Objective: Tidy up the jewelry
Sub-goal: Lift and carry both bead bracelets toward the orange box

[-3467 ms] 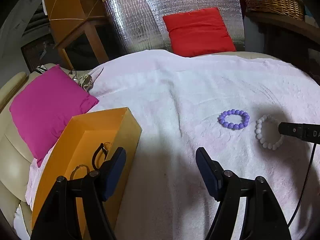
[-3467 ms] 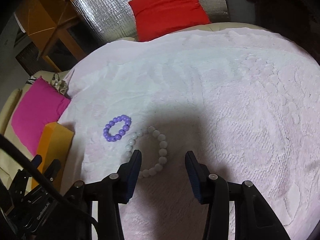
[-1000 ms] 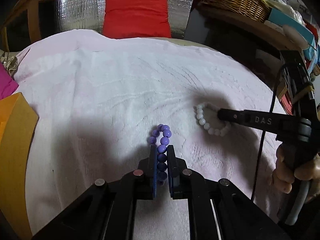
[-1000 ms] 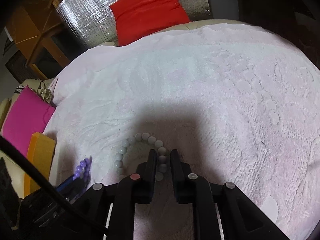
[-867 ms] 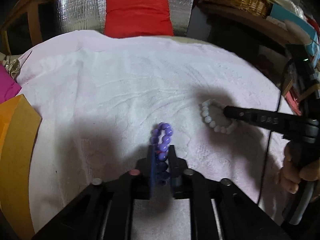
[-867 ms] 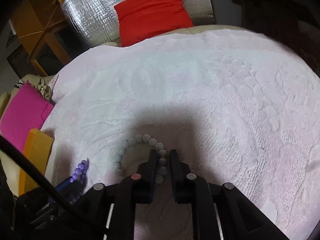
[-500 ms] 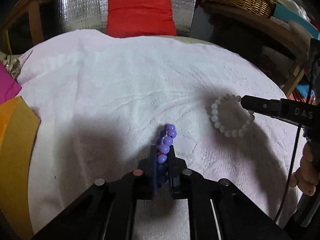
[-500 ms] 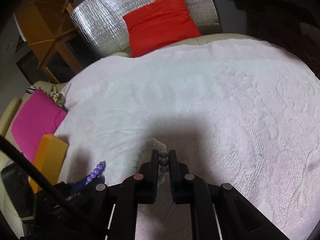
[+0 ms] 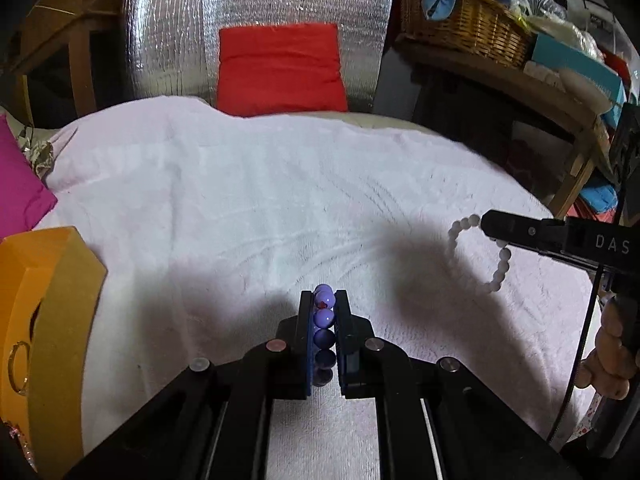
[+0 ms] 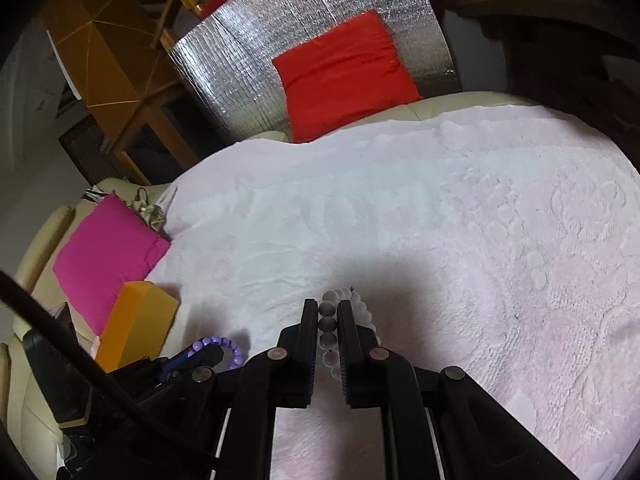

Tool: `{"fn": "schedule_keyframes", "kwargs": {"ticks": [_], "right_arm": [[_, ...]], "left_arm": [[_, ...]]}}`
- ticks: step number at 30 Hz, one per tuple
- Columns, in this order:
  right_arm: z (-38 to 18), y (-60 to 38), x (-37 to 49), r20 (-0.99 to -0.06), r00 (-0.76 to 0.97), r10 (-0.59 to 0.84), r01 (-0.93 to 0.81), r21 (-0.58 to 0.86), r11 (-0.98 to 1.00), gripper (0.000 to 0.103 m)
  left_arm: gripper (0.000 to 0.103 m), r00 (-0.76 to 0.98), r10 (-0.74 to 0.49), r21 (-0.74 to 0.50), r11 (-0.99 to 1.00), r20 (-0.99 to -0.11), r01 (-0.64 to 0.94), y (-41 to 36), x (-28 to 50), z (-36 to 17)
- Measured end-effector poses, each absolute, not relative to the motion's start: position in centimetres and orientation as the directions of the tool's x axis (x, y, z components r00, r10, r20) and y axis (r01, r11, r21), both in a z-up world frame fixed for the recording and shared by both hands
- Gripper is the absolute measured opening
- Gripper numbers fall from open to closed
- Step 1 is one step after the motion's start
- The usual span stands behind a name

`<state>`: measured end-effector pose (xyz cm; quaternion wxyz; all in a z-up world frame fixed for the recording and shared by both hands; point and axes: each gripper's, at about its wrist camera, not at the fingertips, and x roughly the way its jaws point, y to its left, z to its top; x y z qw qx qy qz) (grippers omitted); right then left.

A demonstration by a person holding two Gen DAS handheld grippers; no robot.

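My left gripper [image 9: 323, 300] is shut on the purple bead bracelet [image 9: 324, 318], which stands edge-on between the pads, lifted off the pale pink blanket [image 9: 248, 208]. My right gripper [image 10: 328, 308] is shut on the white bead bracelet [image 10: 329, 322], also held above the blanket. In the left wrist view the white bracelet [image 9: 498, 264] hangs from the right gripper's tip at the right. In the right wrist view the purple bracelet [image 10: 224, 346] shows at the lower left in the left gripper. The orange box [image 9: 48, 312] stands open at the left edge, with a ring-shaped piece [image 9: 18, 364] inside.
A magenta cushion [image 10: 104, 260] lies beside the orange box [image 10: 136, 320]. A red cushion [image 9: 280, 68] leans on a silver foil panel [image 9: 256, 12] at the back. A wicker basket [image 9: 464, 20] sits on a wooden shelf at the right. A hand [image 9: 608, 356] holds the right gripper's handle.
Both grippers have risen from the blanket, each carrying its bracelet up. The white bracelet now hangs free instead of lying flat. Both views tilted up toward the back.
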<state>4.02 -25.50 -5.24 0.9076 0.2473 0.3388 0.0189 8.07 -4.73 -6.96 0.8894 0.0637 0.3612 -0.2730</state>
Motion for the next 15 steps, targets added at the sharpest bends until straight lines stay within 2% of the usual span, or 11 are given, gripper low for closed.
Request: {"fn": "schedule_keyframes", "kwargs": {"ticks": [15], "right_arm": [[-2.9,-20.8,3.0,-0.559,0.788,0.259,0.045,0.471,0.881,0.011]], "left_arm": [[0.010,0.679,-0.397,-0.046,0.880,-0.618,0.473,-0.8,6.3,-3.8]]}}
